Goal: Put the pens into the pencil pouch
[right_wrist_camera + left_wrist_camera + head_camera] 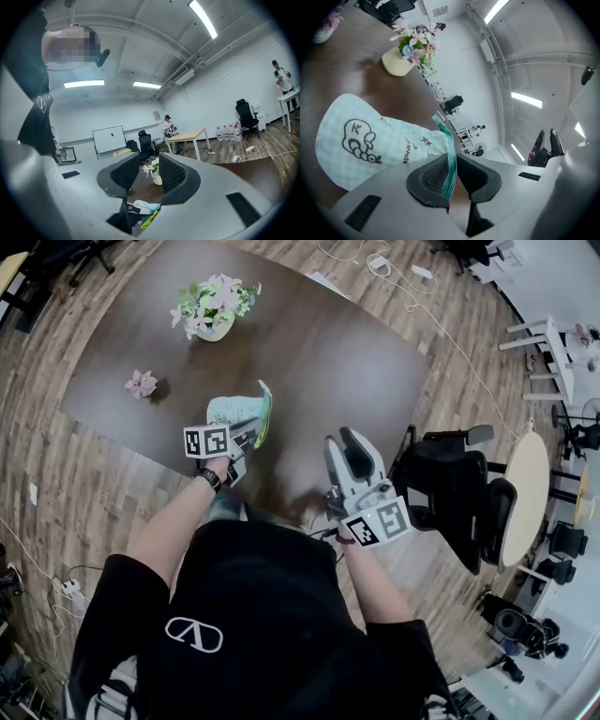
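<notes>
The mint-green checked fabric pencil pouch [361, 140], printed with a black cartoon figure and some lettering, sits in my left gripper [452, 176]. The jaws are closed on its teal zip edge [450, 157], which runs upright between the two black pads, while the body of the pouch fans out from the jaws toward 10 o'clock in the left gripper view. From the head view the pencil pouch [239, 413] sticks out past the left gripper [246, 434] toward 12 o'clock, over the near part of the dark brown wooden desk [328, 352]. One long edge shows yellow-green and is turned up. I cannot tell whether its far end rests on the desk or hangs just above it.

My right gripper [349, 444] is at about 4 o'clock from the pouch, apart from it and over the desk's near edge. In the right gripper view the jaws of the right gripper [145, 173] stand apart with nothing between them. The pouch [143, 207] shows low in that view, at 6 o'clock beneath the jaws.

Further out, a cream pot of pink, white and blue flowers [214, 310] stands on the desk at 12 o'clock from the pouch, well apart from it. A small loose pink flower [142, 383] lies at 10 o'clock. A black office chair [450, 484] stands on the wooden floor at 3 o'clock, beside the desk.
</notes>
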The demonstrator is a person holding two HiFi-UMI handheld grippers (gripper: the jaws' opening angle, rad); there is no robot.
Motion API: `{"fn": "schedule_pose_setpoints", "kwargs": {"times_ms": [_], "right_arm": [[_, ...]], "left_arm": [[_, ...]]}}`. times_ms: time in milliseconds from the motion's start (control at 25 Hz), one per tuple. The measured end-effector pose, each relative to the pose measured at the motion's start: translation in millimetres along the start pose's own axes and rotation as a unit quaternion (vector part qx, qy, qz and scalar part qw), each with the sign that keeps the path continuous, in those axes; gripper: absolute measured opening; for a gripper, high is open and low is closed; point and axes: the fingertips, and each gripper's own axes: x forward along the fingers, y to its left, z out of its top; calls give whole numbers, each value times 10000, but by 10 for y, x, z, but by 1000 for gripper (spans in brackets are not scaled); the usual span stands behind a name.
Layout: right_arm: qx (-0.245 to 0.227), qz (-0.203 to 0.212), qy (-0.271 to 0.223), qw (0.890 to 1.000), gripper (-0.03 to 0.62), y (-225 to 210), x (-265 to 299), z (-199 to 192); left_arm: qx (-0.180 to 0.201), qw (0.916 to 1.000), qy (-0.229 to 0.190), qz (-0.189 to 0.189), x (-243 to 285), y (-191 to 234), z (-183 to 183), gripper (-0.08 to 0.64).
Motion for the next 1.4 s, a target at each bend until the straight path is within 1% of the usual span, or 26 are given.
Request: {"fn": "schedule_pose_setpoints", "kwargs": {"times_ms": [120, 200, 280, 360, 440, 480, 520, 560, 640, 720, 800, 920, 1000, 1040, 1080, 1120, 1200, 1280, 1400], "right_arm": [[-1, -40, 7, 10000, 129, -28, -34, -11], [2, -67, -1, 10000, 129, -50, -54, -10], [2, -69, -18, 10000, 129, -59, -75, -1], [-9, -48, -54, 10000, 129, -59, -81, 22], [-31, -13, -99, 9999, 129, -57, -69, 54], [-46, 10, -120, 9999, 129, -51, -58, 70], [-68, 40, -138, 9999, 129, -40, -43, 86], [-102, 74, -154, 9998, 129, -23, -26, 102], [-202, 119, -170, 9996, 129, 13, 4, 130], [-332, 125, -166, 9992, 129, 52, 17, 158], [-449, 162, -166, 9987, 129, 106, 24, 189], [-675, 281, -191, 9971, 129, 210, 63, 248], [-826, 339, -198, 9958, 127, 283, 91, 272], [-897, 352, -195, 9952, 126, 319, 98, 276], [-973, 356, -190, 9944, 123, 355, 102, 274], [-1049, 358, -185, 9937, 119, 388, 104, 267], [-1182, 354, -168, 9922, 108, 447, 97, 245], [-1281, 347, -146, 9910, 83, 493, 75, 218], [-1378, 277, -153, 9900, 11, 529, 27, 182]], "left_arm": [[52, 9999, 145, -10, 92, -12, -77, 118], [103, 9998, 173, -34, 99, -50, -81, 118], [259, 9995, 187, -48, 55, -134, -53, 118], [559, 9983, 141, -65, -44, -286, 43, 118], [999, 9948, -2, -199, -180, -558, 209, 118], [1299, 9911, -82, -268, -259, -714, 302, 118], [1646, 9858, -158, -305, -347, -872, 400, 118], [2020, 9786, -235, -306, -443, -1030, 499, 118], [2783, 9592, -424, -243, -643, -1355, 694, 118], [3479, 9347, -719, -133, -859, -1685, 865, 115], [4068, 9070, -1093, 16, -1086, -1998, 1002, 102], [4776, 8638, -1586, 253, -1381, -2399, 1120, 84], [5143, 8366, -1846, 389, -1538, -2596, 1140, 72], [5276, 8251, -1976, 436, -1608, -2676, 1141, 64], [5366, 8158, -2104, 474, -1670, -2744, 1144, 52], [5418, 8091, -2217, 510, -1724, -2794, 1146, 44], [5475, 8013, -2339, 588, -1807, -2825, 1139, 26], [5529, 7961, -2365, 677, -1873, -2796, 1122, 12], [5520, 7928, -2463, 781, -1964, -2777, 1109, 5]]}}
